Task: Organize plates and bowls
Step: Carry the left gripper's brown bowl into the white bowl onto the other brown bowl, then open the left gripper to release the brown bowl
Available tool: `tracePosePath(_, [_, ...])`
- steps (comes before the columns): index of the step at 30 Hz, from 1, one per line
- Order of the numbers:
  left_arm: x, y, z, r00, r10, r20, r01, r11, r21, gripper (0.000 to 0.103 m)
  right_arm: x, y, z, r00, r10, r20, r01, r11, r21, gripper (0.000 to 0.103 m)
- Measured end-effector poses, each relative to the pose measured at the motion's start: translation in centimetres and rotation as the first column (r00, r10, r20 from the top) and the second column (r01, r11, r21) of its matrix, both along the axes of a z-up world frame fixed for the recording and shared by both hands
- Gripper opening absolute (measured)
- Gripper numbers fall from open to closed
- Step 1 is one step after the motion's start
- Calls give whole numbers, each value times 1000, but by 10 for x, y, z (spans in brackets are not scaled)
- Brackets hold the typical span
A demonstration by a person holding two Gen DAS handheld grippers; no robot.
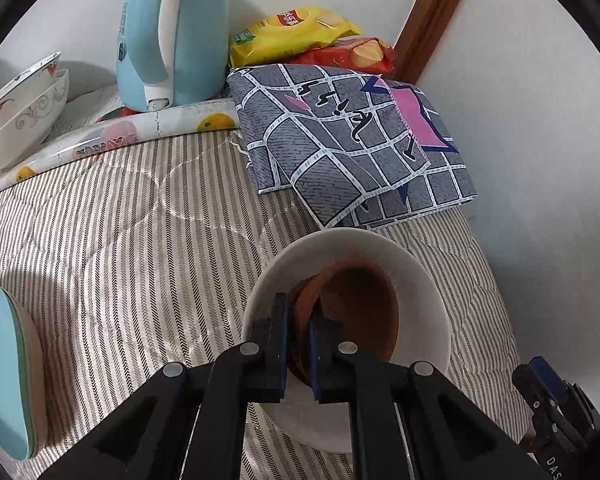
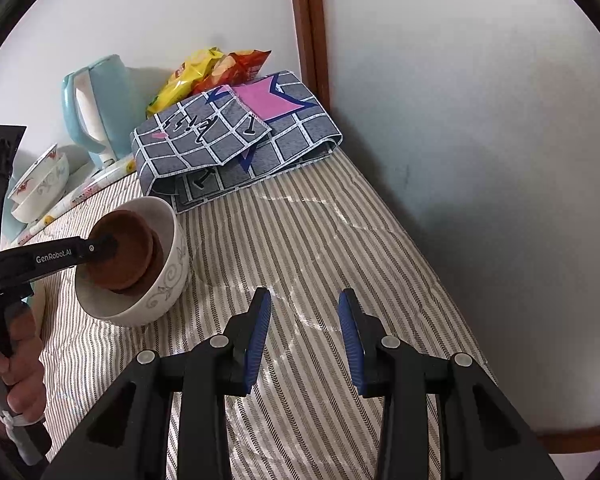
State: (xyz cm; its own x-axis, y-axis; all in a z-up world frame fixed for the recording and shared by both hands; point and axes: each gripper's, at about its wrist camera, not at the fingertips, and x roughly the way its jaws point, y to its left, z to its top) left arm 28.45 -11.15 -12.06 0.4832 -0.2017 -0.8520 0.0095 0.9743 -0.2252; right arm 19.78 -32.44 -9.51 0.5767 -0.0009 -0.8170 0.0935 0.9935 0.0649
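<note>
Left wrist view: left claw [image 1: 298,336] pinches the brown saucer's [image 1: 364,312] rim inside the white bowl [image 1: 420,280]; right claw [image 2: 304,336] hangs open above the striped mattress [image 2: 320,240].

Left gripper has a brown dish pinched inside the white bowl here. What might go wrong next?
1. The left gripper pinches only the rim of the brown dish, which sits tilted in the white bowl; it may slip or swing.
2. The bowl rests on a soft striped quilt and could tip if the dish drags it.
3. The open right gripper is not steadying the bowl.
</note>
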Motion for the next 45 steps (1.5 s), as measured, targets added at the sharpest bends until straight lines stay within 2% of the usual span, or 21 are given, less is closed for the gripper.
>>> tracePosePath(25, [-6, -5, 1, 999, -38, -15, 38, 999, 8, 13, -4, 3, 3, 1000, 2, -4, -2, 1000, 5, 36])
tracePosePath(27, [-6, -5, 1, 999, -45, -17, 45, 999, 10, 15, -4, 3, 4, 1000, 5, 0, -5, 1000, 7, 36])
tracePosePath(30, [-8, -7, 3, 998, -53, -16, 53, 998, 20, 24, -4, 4, 5, 1000, 8, 3, -8, 1000, 6, 36])
tracePosePath(39, [-12, -11, 6, 998, -63, -22, 64, 997, 39, 25, -2, 8, 6, 1000, 24, 5, -24, 1000, 4, 36])
tracePosePath(45, [-17, -6, 21, 998, -54, 14, 54, 998, 34, 28, 4, 14, 10, 999, 39, 14, -39, 999, 15, 36])
